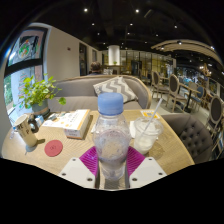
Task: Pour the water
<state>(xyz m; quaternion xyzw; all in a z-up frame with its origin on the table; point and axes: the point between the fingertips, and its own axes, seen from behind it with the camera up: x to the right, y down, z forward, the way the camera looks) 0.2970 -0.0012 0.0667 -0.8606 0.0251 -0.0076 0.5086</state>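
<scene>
Your hand-held gripper (111, 168) is clamped on one clear plastic water bottle (111, 135), both pink pads (90, 160) pressing its sides. The bottle stands upright between the fingers, long axis vertical, its blue cap (111, 103) on as far as you can see. Just beyond it and to the right, close to the fingers, one clear cup (147, 133) stands on the wooden counter (172, 150) with a straw (153, 107) and what look like lemon slices in it; I judge that to be the vessel to fill, so the pour would tip the bottle rightward and away. To the left lies one round pink coaster (53, 148). Further toward the counter's far left edge lie a stack of books (68, 122), one small cup (27, 128), and one potted plant (38, 93). Behind the counter runs a sofa (85, 93) with one zigzag cushion (117, 87).
</scene>
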